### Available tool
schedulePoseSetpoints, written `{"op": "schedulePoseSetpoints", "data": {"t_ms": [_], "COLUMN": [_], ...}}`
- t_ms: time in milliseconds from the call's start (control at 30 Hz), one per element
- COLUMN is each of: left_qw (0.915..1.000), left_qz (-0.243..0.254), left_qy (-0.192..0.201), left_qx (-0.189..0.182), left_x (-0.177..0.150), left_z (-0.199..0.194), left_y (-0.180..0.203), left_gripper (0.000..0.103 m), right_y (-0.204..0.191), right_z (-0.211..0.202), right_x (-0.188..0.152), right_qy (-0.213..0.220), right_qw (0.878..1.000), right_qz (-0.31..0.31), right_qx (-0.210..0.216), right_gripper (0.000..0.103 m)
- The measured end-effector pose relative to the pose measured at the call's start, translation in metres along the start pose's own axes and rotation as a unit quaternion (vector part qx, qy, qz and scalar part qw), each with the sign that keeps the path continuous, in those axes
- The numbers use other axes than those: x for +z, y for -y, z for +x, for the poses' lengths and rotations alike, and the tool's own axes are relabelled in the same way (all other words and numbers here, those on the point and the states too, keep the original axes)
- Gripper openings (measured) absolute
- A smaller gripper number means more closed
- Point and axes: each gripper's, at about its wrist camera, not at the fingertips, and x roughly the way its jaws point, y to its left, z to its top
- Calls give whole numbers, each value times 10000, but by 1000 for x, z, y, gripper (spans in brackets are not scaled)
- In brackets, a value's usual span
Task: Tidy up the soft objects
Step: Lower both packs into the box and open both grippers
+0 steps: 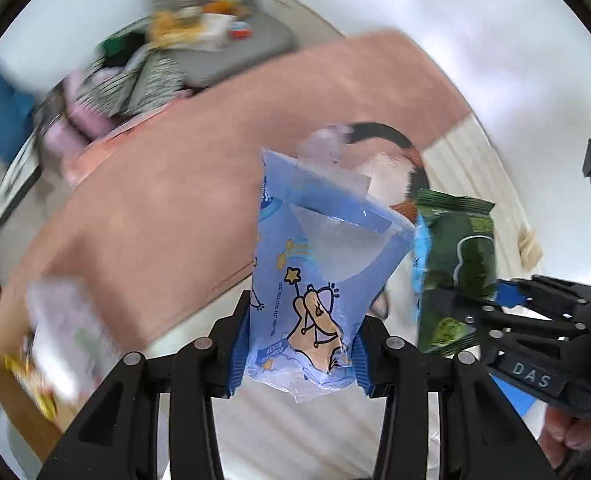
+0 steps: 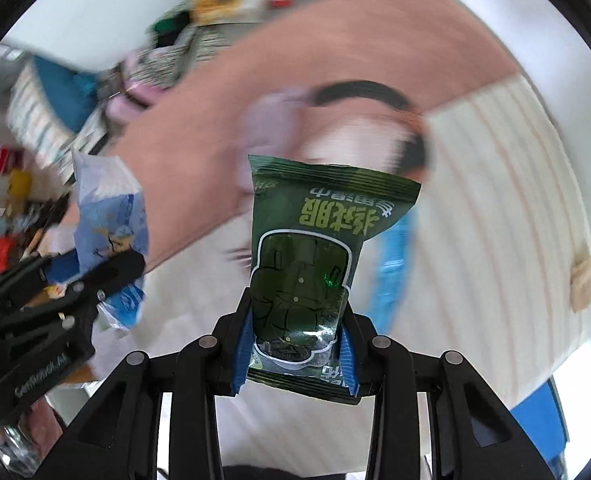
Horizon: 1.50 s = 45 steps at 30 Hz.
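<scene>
Left gripper (image 1: 299, 344) clamps blue cartoon-print pack (image 1: 315, 268); right gripper (image 2: 295, 344) clamps green pack (image 2: 311, 264) with upside-down Chinese lettering. "DAS" legible on right gripper.

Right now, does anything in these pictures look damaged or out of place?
Yes. The blue packet held in the left tool looks torn open at its top, with clear film sticking up loose. The green packet in the right tool looks intact. Both hang above the pink cloth.
</scene>
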Motion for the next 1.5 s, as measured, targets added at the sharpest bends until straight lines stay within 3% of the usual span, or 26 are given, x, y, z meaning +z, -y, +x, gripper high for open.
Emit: {"op": "schedulePoseSetpoints", "data": {"t_ms": [167,300,500,633,767,1000,1167,1200,1233,1300,1400,1500], "left_qw": [9959,9849,9632,9486,9376,9288,9234,9221,9224,9242,9320,9377], "left_qz": [-817,-1652,-2682,-3131,-3358,-3407,-3454,-3472,-3469,-3480,-3373,-3285], "left_qy": [387,490,51,-388,-766,-1230,-1446,-1490,-1489,-1393,-1239,-1078], "left_qx": [62,163,175,-240,-467,-775,-848,-835,-820,-728,-476,-332], "left_x": [-58,-125,-199,-220,-228,-235,-242,-244,-240,-242,-242,-241], "left_z": [-66,-99,-80,-41,-1,44,57,57,60,51,35,17], "left_y": [-87,-186,-300,-347,-372,-387,-388,-388,-386,-385,-381,-376], "left_gripper": [40,40,40,40,40,40,46,47,51,65,75,79], "right_y": [-122,-221,-356,-408,-432,-446,-456,-457,-458,-459,-453,-442], "right_z": [-14,-6,48,96,141,188,206,207,207,201,184,169], "right_x": [-36,-71,-118,-134,-140,-143,-146,-146,-145,-142,-139,-133], "right_qy": [8,-149,-644,-952,-1162,-1384,-1624,-1659,-1649,-1548,-1477,-1408], "right_qw": [9955,9867,9700,9643,9608,9566,9518,9509,9505,9501,9523,9536], "right_qz": [-818,-1430,-2185,-2385,-2491,-2565,-2598,-2608,-2625,-2694,-2654,-2640], "right_qx": [471,760,847,648,369,0,-121,-157,-197,-290,-291,-347], "right_gripper": [38,38,38,38,38,38,40,50,70,80,81,81]}}
